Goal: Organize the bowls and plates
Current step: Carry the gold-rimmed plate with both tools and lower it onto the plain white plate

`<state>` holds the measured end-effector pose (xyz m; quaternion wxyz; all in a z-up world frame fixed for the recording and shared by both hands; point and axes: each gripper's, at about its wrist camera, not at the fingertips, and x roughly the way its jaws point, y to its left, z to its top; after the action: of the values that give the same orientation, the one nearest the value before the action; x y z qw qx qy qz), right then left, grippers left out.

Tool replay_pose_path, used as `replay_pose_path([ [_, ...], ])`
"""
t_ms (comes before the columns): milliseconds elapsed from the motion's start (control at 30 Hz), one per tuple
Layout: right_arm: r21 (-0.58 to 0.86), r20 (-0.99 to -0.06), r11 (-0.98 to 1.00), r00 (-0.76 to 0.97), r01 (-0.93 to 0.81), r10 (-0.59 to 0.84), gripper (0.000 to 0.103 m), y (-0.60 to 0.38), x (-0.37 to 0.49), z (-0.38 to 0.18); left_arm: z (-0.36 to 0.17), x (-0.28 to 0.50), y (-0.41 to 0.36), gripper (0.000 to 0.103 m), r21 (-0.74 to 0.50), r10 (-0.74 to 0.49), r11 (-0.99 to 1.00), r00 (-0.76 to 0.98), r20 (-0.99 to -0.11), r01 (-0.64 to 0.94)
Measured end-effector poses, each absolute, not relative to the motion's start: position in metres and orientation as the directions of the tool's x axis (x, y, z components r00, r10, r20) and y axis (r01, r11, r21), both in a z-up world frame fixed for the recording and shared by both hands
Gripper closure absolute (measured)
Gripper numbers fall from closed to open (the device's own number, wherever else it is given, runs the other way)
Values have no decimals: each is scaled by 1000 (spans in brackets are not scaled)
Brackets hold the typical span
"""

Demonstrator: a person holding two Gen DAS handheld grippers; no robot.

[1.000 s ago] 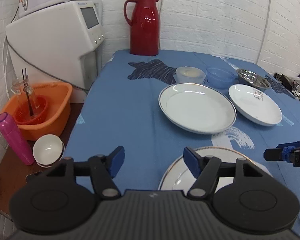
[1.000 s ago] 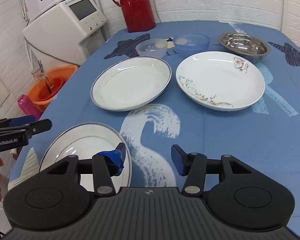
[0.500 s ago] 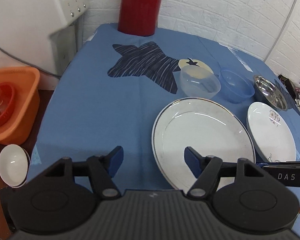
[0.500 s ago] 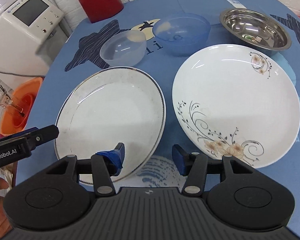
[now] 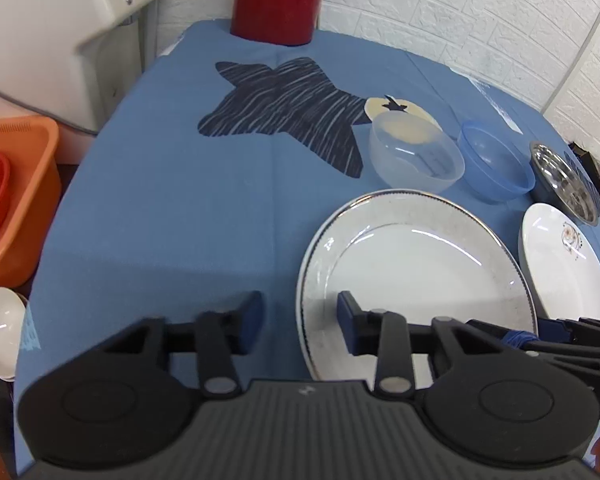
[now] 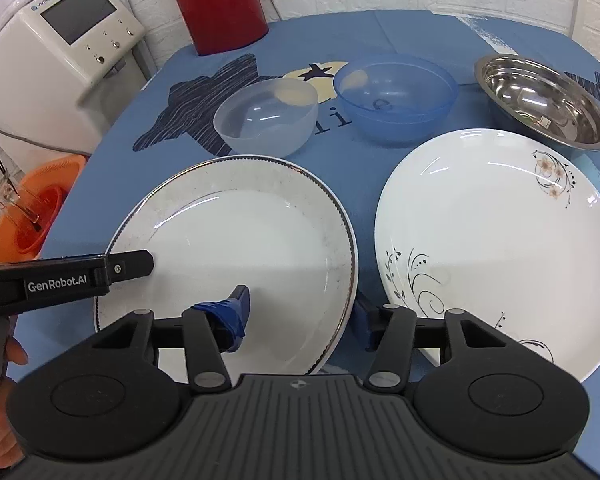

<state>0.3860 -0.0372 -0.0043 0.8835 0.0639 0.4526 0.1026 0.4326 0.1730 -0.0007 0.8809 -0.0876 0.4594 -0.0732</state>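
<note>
Jaws of both grippers stand apart, gripping nothing. The left gripper (image 5: pixel 299 322) straddles the near-left rim of the silver-rimmed plate (image 5: pixel 416 276): one finger outside the rim over the blue cloth, the other over the plate's inner face. The right gripper (image 6: pixel 302 316) straddles the near-right rim of the same plate (image 6: pixel 236 248), its taped finger over the plate's well, the other finger in the gap between this plate and the floral plate (image 6: pixel 496 240). Whether any pad touches the porcelain cannot be told.

The paired approach from opposite sides suggests a two-point lift: a wide, shallow plate lying flat on the worktop (image 5: pixel 172 200) offers only its raised rim for purchase, hence each pair of jaws is set across the rim rather than over the middle.

Ahead of the jaws, beyond the silver-rimmed plate, stand three bowls in a row: the clear plastic bowl (image 6: pixel 266 116) nearest it, the blue plastic bowl (image 6: pixel 396 96) beside that, and the steel bowl (image 6: pixel 544 108) further right, behind the floral plate. All are separate and unstacked, so the sorting appears to be at an early stage. A red flask (image 6: pixel 220 4) stands at the far edge.
</note>
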Motion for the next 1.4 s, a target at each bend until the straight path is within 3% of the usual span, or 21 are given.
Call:
replay_pose_path([
  [100, 172, -764, 971, 600, -163, 236, 85, -38, 382, -7, -2, 432, 175, 85, -259, -229, 965, 562, -795, 27],
  [167, 203, -759, 966, 598, -159, 257, 86, -43, 382, -7, -1, 431, 173, 87, -255, -224, 967, 560, -797, 24],
  [400, 295, -753, 942, 569, -158, 331, 85, -44, 376, -6, 6, 417, 180, 93, -246, -213, 969, 566, -796, 18],
  [600, 237, -733, 946, 599, -219, 322, 83, -31, 355, -5, 22, 397, 175, 93, -167, -155, 985, 621, -768, 40],
  [867, 262, -716, 941, 611, -213, 337, 79, -36, 340, -12, 18, 371, 168, 94, -118, -130, 991, 634, -762, 62],
  [1167, 260, -815, 950, 489, -173, 311, 71, -29, 377, -2, 7, 383, 177, 90, -179, -175, 982, 598, -782, 54],
  [1400, 184, -814, 952, 506, -243, 287, 64, -21, 382, -2, -3, 389, 178, 87, -200, -193, 978, 594, -781, 55],
])
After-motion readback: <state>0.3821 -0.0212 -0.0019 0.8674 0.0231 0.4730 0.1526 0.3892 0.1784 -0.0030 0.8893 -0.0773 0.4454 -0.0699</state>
